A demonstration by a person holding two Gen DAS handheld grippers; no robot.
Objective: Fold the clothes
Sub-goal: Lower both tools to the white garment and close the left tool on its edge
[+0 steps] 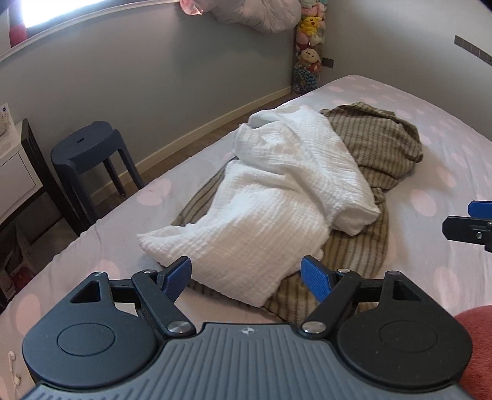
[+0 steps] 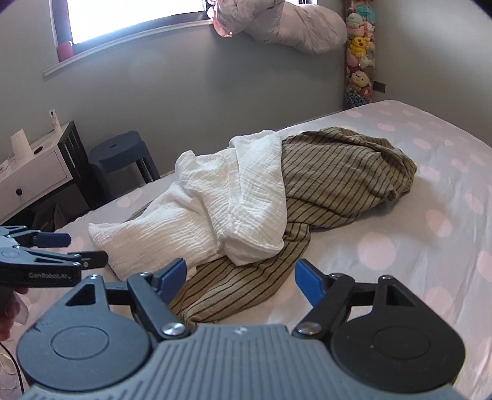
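Note:
A crumpled white crinkle garment [image 1: 276, 190] [image 2: 215, 200] lies across a rumpled olive striped garment [image 1: 378, 138] [image 2: 338, 172] on the bed [image 1: 446, 160] [image 2: 399, 246]. My left gripper [image 1: 246, 270] is open, its blue pads on either side of the white garment's near end, just above it and gripping nothing. It also shows at the left edge of the right wrist view [image 2: 87, 247]. My right gripper [image 2: 240, 270] is open over the near tail of the striped garment, holding nothing. Its tips poke in at the right edge of the left wrist view [image 1: 458, 218].
The bed's left edge drops to a wooden floor, where a dark blue stool [image 1: 89, 147] [image 2: 123, 150] and a white drawer unit [image 2: 33, 172] stand. Plush toys [image 2: 358, 55] hang in the far corner. A bedding bundle [image 2: 292, 27] rests on the window sill.

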